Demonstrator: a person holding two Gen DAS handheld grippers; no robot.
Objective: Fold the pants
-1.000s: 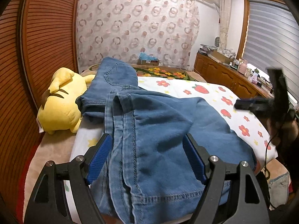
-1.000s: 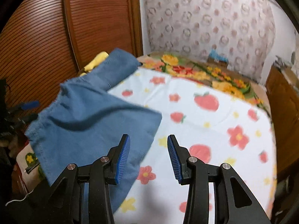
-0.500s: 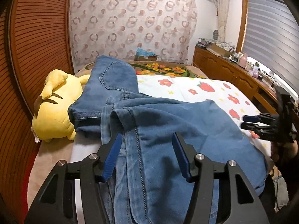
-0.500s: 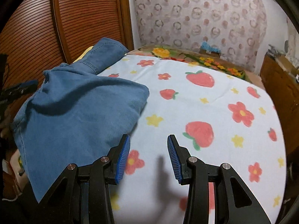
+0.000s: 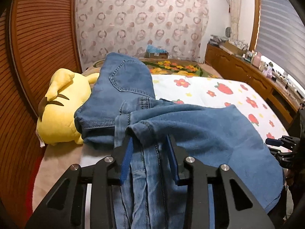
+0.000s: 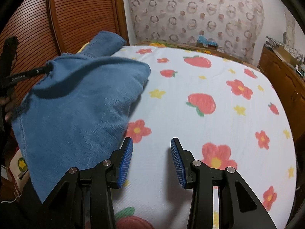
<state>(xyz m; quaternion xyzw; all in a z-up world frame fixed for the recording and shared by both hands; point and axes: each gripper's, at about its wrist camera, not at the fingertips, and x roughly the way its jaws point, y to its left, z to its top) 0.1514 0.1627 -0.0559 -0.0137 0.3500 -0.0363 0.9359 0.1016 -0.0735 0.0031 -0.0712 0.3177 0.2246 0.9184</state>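
at the far left of my left view a yellow plush toy (image 5: 61,112) lies against the pants (image 5: 200,133), whose waist end with the back pocket runs toward the upper middle while a folded leg spreads across the centre and lower right of the bed (image 5: 219,87). my left gripper (image 5: 149,159) sits low in the middle, jaws partly apart with bunched denim lying between them; i cannot tell if the pads press it. in my right view the pants fill the left half, and my right gripper (image 6: 151,159) at the bottom centre is wide apart and holds nothing over the sheet. i judge the fold needs a firm pinch through all layers at the seam, then an even lift so the hems stay aligned.
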